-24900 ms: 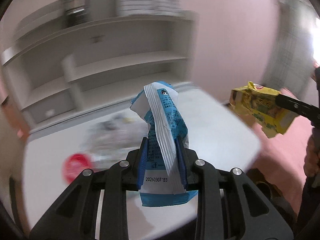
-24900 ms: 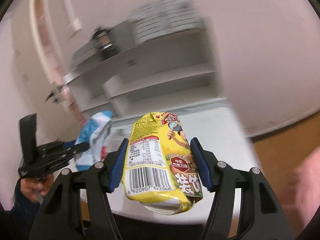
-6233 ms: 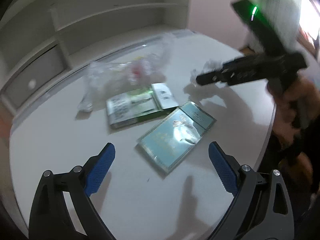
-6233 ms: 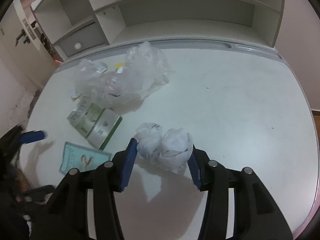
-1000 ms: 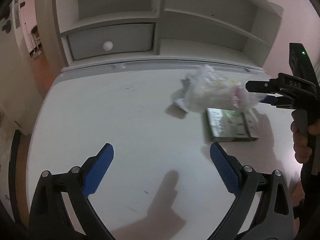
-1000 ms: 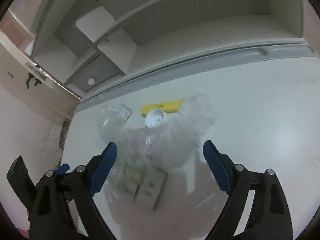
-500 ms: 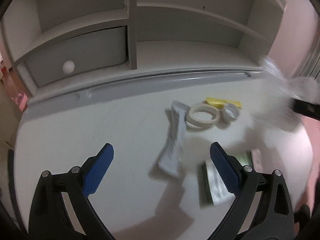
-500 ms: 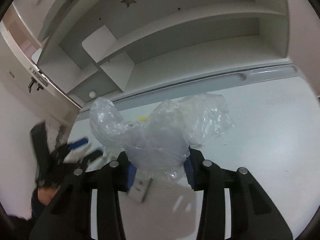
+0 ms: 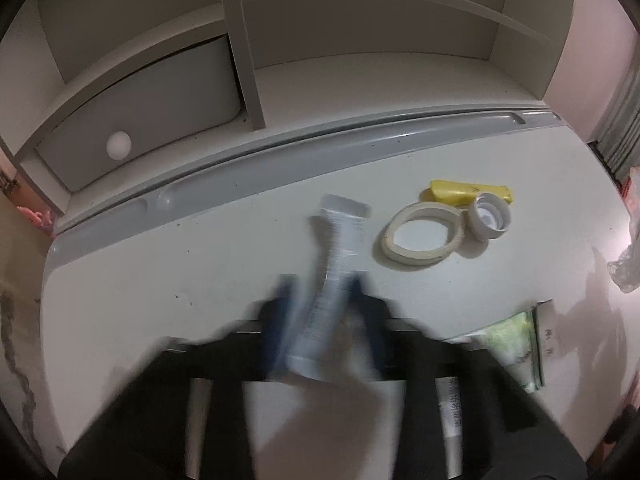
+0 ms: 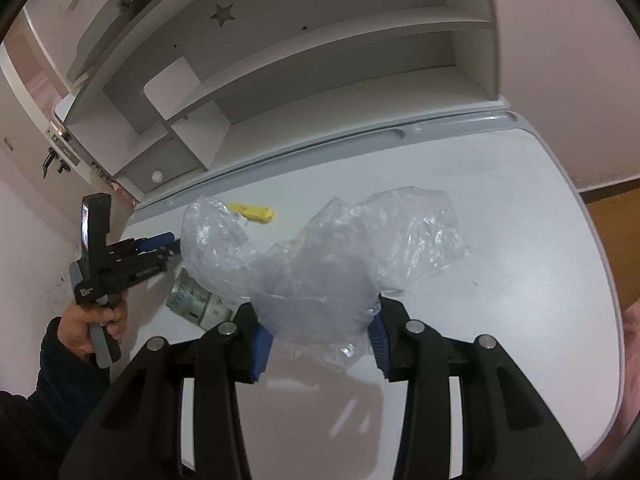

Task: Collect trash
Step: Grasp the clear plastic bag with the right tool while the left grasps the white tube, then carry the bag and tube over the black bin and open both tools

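Two bits of trash are in hand. Biggest: clear plastic bag (image 10: 320,264), mid-frame, clenched in the right gripper (image 10: 318,344) jaws; weightless, floppy, slippery, so grab bunched folds. Smaller: white wrapper (image 9: 334,276), centre frame above the bench (image 9: 160,280), left gripper (image 9: 324,320) jaws blurred but apparently pinching its lower half; thin and crinkly.

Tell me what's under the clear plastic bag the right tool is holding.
Beneath the clear plastic bag, held in the right tool, a green printed packet pokes out on the desk. The bag hides the rest of it.
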The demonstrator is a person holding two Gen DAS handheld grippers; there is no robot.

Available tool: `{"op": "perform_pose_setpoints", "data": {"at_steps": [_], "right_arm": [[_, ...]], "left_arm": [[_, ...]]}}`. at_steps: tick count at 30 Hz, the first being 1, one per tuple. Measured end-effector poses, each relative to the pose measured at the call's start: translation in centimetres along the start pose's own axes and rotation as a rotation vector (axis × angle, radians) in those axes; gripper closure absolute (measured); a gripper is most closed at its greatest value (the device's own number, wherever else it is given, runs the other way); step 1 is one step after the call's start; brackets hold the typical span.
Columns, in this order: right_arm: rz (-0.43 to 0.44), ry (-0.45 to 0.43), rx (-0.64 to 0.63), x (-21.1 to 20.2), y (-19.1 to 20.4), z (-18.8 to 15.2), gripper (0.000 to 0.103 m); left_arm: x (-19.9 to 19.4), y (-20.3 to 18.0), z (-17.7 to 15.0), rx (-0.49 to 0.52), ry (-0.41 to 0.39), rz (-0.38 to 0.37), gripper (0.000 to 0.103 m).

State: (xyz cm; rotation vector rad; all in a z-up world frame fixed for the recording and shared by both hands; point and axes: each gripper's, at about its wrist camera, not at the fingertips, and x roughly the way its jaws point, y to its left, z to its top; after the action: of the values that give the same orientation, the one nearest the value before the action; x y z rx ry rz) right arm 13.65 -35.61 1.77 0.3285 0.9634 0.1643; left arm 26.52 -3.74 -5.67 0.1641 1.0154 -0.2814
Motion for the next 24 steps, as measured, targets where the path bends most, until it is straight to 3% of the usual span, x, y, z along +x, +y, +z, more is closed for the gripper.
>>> {"op": "perform_pose_setpoints", "data": {"at_steps": [5, 9, 13, 17, 21, 24], "right_arm": [[-0.084, -0.081, 0.079, -4.7, -4.6, -2.5, 0.062], [-0.189, -0.152, 0.195, -9.6, -10.0, -6.0, 0.062], [-0.337, -0.217, 0.357, -15.8, -16.7, -12.2, 0.062], [-0.509, -0.252, 0.516, -21.2, -22.6, -19.8, 0.062], [-0.661, -0.241, 0.669, -24.7, -27.3, -27.5, 0.062], [-0.732, -0.208, 0.790, -26.2, -30.5, -33.4, 0.062]], "left_arm": [[-3.3, -2.0, -0.2, 0.001, -0.064, -0.006, 0.090], [-6.9, -7.4, -0.2, 0.076, -0.133, -0.075, 0.090], [-10.0, -16.6, -1.1, 0.209, -0.191, -0.243, 0.090], [-11.4, -27.9, -3.3, 0.355, -0.184, -0.429, 0.090], [-12.4, -39.7, -7.8, 0.494, -0.117, -0.652, 0.090], [-12.5, -47.2, -11.6, 0.624, -0.080, -0.746, 0.090]]}}
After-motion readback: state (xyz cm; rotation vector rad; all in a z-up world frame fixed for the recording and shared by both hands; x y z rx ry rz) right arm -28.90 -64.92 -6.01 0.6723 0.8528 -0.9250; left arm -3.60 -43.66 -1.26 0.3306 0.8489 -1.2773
